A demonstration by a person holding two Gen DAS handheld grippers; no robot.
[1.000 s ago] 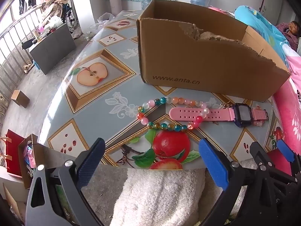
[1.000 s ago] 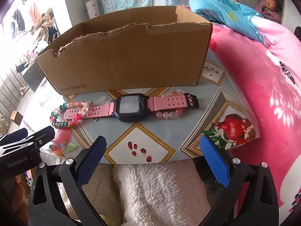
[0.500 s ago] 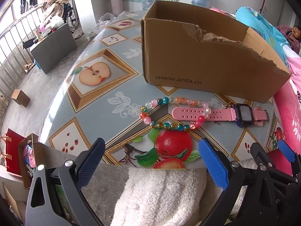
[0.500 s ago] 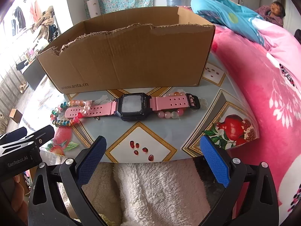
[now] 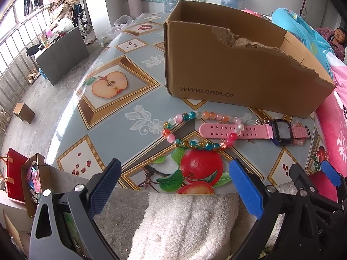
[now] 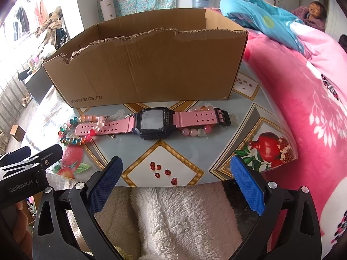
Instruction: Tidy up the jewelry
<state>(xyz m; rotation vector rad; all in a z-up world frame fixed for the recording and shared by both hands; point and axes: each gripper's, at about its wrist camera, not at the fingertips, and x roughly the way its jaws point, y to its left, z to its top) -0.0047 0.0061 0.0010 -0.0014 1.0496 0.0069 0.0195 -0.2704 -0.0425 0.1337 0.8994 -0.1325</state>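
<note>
Jaws wide apart on both grippers, watch (image 6: 151, 122) & bracelet (image 5: 195, 130) untouched on table (image 5: 130, 99).

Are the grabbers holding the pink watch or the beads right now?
No. Both the left gripper and right gripper are open and empty. The pink watch and bead bracelet lie on the table.

Both tools hang side by side, empty: the left gripper (image 5: 173, 179) with jaws spread wide, the right gripper (image 6: 176, 173) just beside it, equally agape.
</note>
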